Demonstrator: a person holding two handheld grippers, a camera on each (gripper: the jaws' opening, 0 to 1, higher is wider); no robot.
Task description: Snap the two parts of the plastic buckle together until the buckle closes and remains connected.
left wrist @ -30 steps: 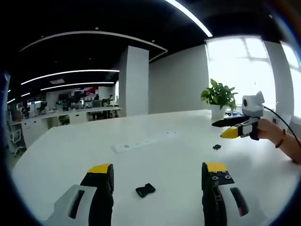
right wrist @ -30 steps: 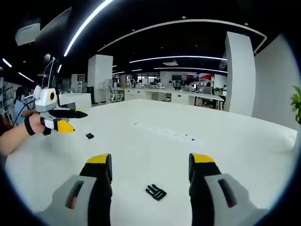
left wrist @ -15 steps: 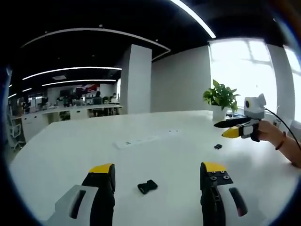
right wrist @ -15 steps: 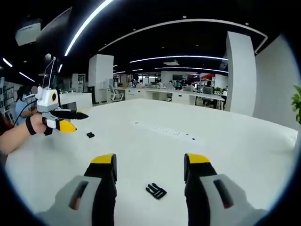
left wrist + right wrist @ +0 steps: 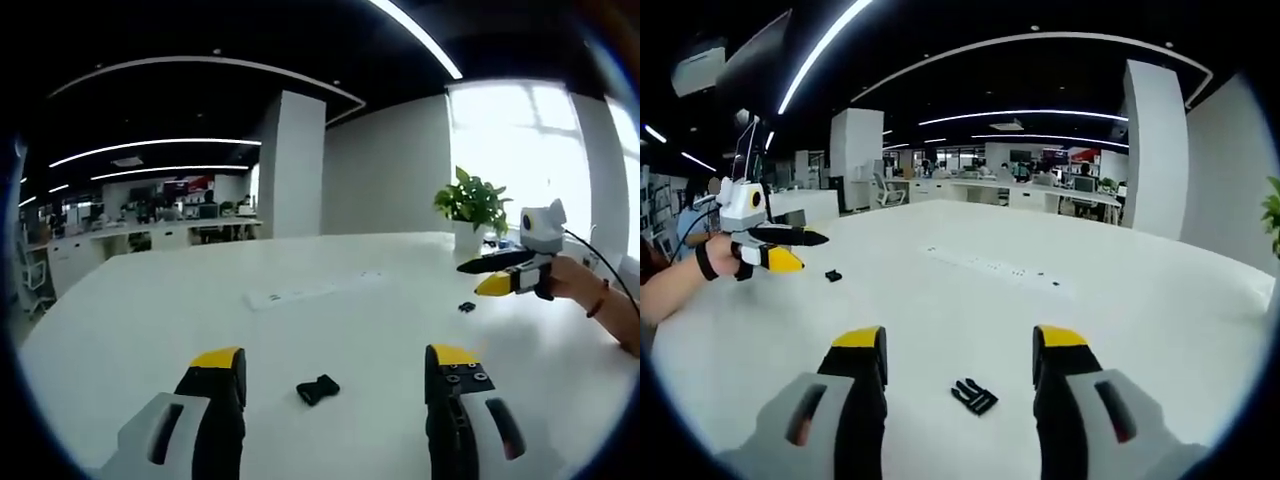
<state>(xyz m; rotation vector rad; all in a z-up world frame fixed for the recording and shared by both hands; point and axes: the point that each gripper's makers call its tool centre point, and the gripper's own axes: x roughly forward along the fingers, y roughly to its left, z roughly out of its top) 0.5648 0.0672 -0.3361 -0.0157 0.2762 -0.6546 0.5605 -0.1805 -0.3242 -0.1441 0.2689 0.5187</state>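
Note:
One black buckle part (image 5: 318,388) lies on the white table (image 5: 150,320) just ahead of my left gripper (image 5: 335,358), which is open with nothing between its yellow-tipped jaws. The pronged buckle part (image 5: 974,396) lies on the table between the jaws of my right gripper (image 5: 960,340), also open and not touching it. In the left gripper view the right gripper (image 5: 505,277) hovers at the right, the pronged part (image 5: 466,306) below it. In the right gripper view the left gripper (image 5: 775,250) is at the left, its buckle part (image 5: 833,275) beside it.
A white power strip (image 5: 290,293) lies across the middle of the table, also seen as a power strip (image 5: 1000,268) in the right gripper view. A potted plant (image 5: 470,202) stands at the far edge by the window. A person's hand and wrist (image 5: 600,300) hold the right gripper.
The right gripper's jaws have closed in a little but stay open. Both views have shifted slightly with the hands. The two buckle parts have not moved on the table.

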